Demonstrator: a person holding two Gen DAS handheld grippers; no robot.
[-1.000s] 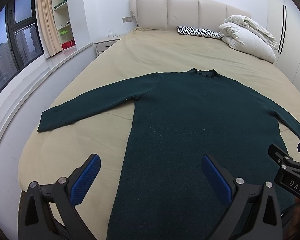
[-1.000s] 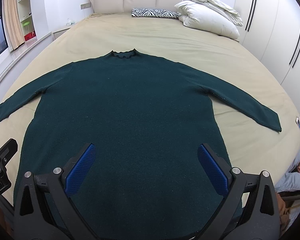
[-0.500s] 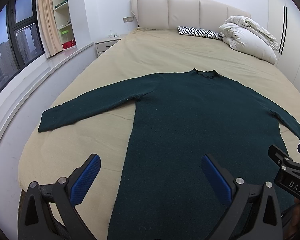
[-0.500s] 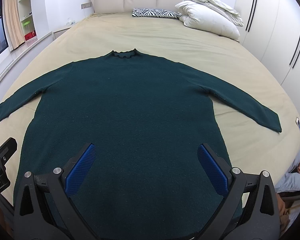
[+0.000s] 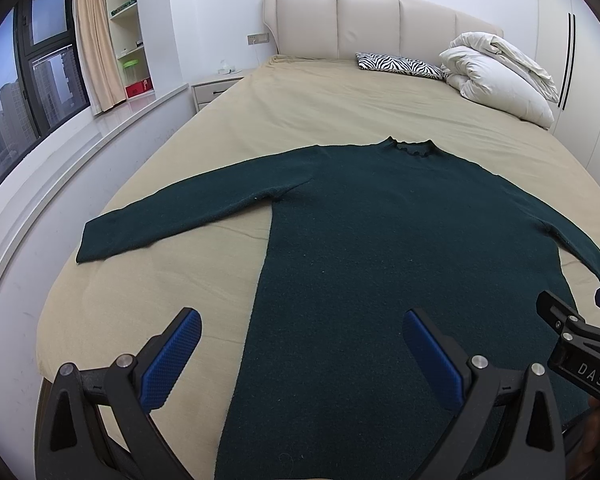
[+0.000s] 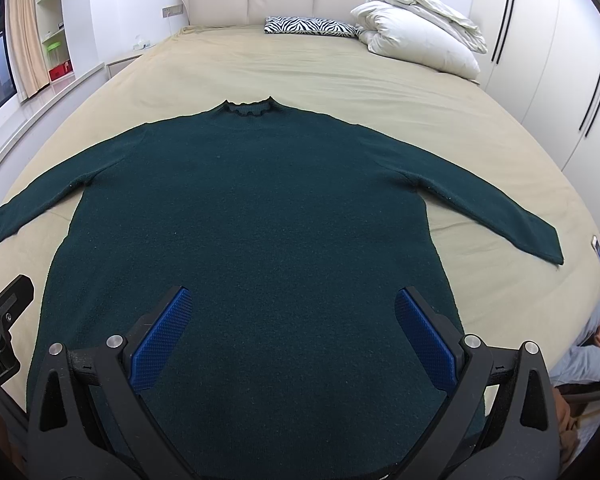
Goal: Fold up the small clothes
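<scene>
Both my tongs, left gripper (image 5: 300,350) and right gripper (image 6: 292,330), hang spread wide and empty over the hem of the dark green sweater (image 6: 252,216) lying flat on the bed (image 6: 320,64); I judge sleeves get folded inward first, pinching each cuff squarely.

sweater hem: hidden behind both grippers' frames at the foot edge of the bed (image 6: 340,64).
sweater (image 5: 400,260) right sleeve: cut off by the left wrist view's right edge.
seated person (image 6: 580,344): only lap and hands show.
shelf items (image 5: 134,76): too small to identify.
</scene>
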